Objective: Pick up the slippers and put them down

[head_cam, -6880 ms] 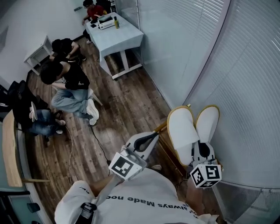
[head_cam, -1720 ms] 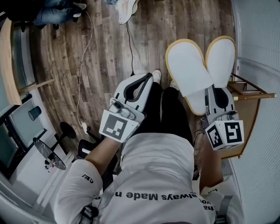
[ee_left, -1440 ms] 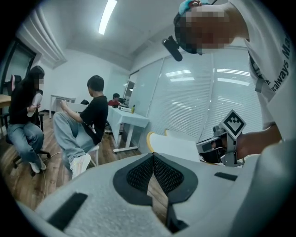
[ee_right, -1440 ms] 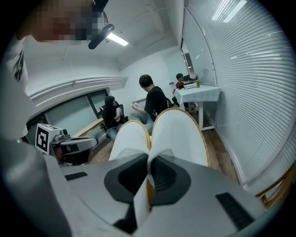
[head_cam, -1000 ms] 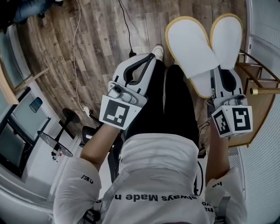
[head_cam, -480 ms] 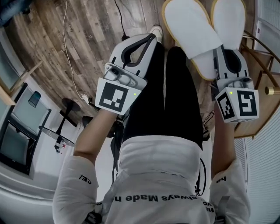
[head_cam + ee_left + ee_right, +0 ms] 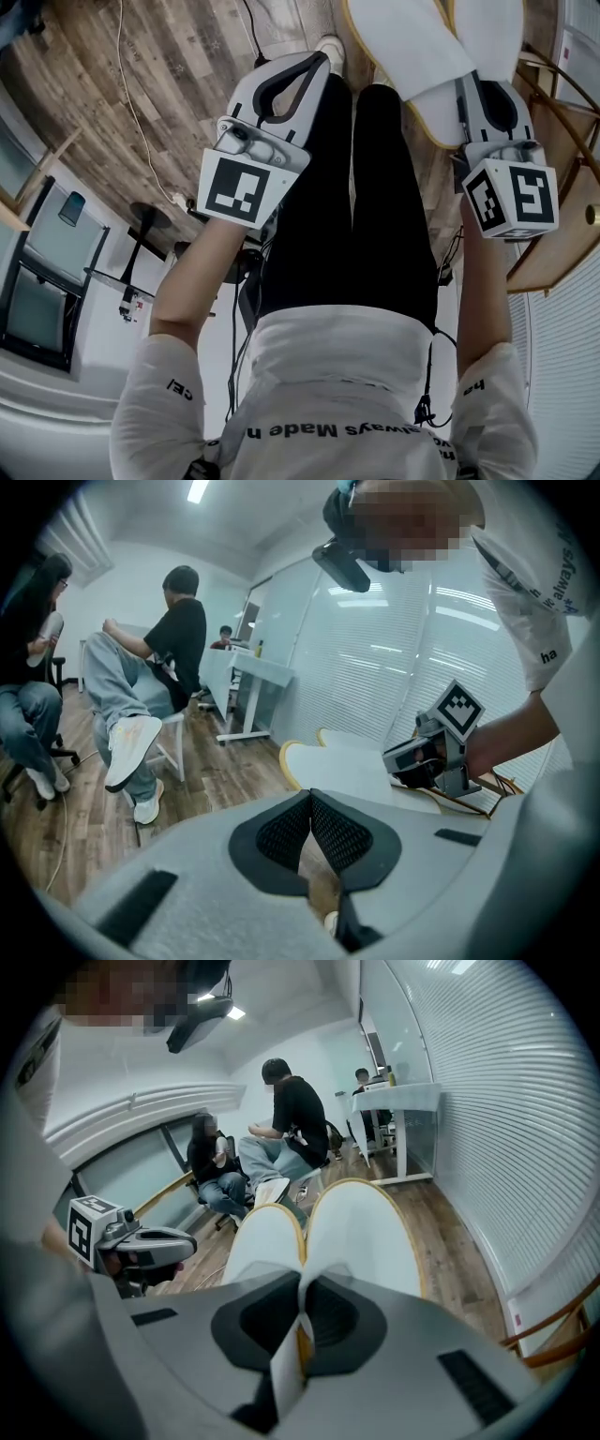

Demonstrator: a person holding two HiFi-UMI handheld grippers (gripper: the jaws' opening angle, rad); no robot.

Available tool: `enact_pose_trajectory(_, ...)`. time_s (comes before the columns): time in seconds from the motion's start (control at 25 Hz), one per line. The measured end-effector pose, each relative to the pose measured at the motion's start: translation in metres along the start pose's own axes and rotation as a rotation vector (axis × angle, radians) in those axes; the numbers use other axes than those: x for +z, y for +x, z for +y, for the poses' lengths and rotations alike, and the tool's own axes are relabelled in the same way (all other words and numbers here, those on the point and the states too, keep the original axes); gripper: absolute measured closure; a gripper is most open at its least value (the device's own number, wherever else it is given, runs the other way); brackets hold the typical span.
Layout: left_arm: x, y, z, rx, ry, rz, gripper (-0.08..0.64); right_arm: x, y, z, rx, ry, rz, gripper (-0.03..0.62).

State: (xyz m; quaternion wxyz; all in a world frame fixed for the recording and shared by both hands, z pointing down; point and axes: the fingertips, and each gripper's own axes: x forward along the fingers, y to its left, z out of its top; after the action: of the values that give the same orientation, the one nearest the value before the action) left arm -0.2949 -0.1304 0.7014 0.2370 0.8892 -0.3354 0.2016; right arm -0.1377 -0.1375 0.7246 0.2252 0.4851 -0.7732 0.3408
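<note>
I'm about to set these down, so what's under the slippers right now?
Wood floor shows around the slippers, which the right gripper pinches, with a shoe tip beside them. The patch directly beneath is covered by the slippers.

White slippers (image 7: 403, 37) with yellow trim, brown wood-plank floor (image 7: 159, 84), black trousers (image 7: 375, 216), white shirt (image 7: 328, 375).

Seated people (image 7: 173, 639), white table (image 7: 251, 670), perhaps a wooden rack (image 7: 555, 246)
</note>
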Motion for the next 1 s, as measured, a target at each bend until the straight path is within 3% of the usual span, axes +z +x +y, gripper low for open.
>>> enact_pose_trajectory(0.52,-0.068,0.073,0.032,-0.006,0.02,0.027,0.549,-0.072,0.082,-0.054,-0.046,-0.008,0.045,0.571)
enact_pose_trajectory(1.0,-0.166,0.155,0.083,-0.033,0.057,0.055,0.549,-0.162,0.182,-0.096,-0.038,-0.032,0.078,0.571)
